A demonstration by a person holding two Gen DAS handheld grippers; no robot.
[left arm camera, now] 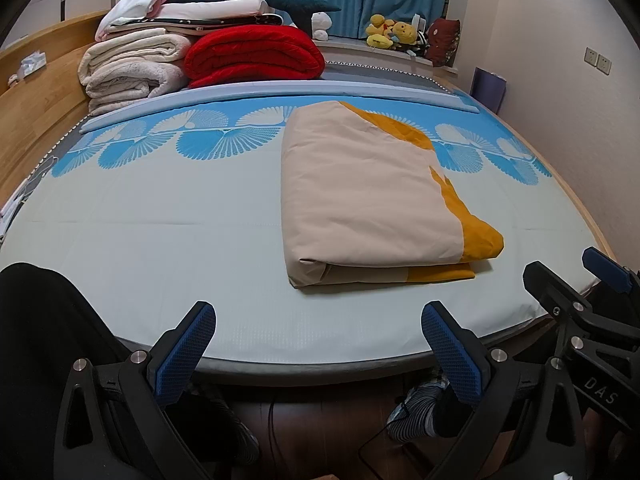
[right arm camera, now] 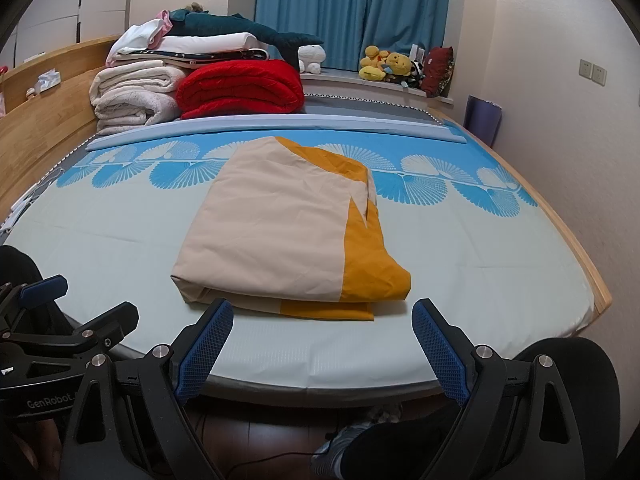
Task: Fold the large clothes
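My left gripper [left arm camera: 318, 344] and right gripper [right arm camera: 322, 344] hang off the near edge of the bed [right arm camera: 520, 280], jaws spread wide and holding nothing. The beige-and-mustard cloth [right arm camera: 280, 232] lies on the sheet in a compact, layered rectangle, apart from both grippers. Folding looks finished to me; at most the loose mustard corner needs tidying.

Folded cover [right arm camera: 276, 236]: smooth matt woven cloth, beige with mustard panels. Bed sheet [right arm camera: 460, 264]: smooth matt cloth, faint fold creases. Red blanket [right arm camera: 240, 88]: plush, ribbed. Cream blanket [right arm camera: 132, 96]: fleecy, rough nap. Headboard [right arm camera: 36, 120]: light wood, satin. Left gripper [left arm camera: 318, 344] and right gripper [right arm camera: 322, 344]: matt black plastic, bare metal pins; pads [right arm camera: 206, 354] blue textured rubber.
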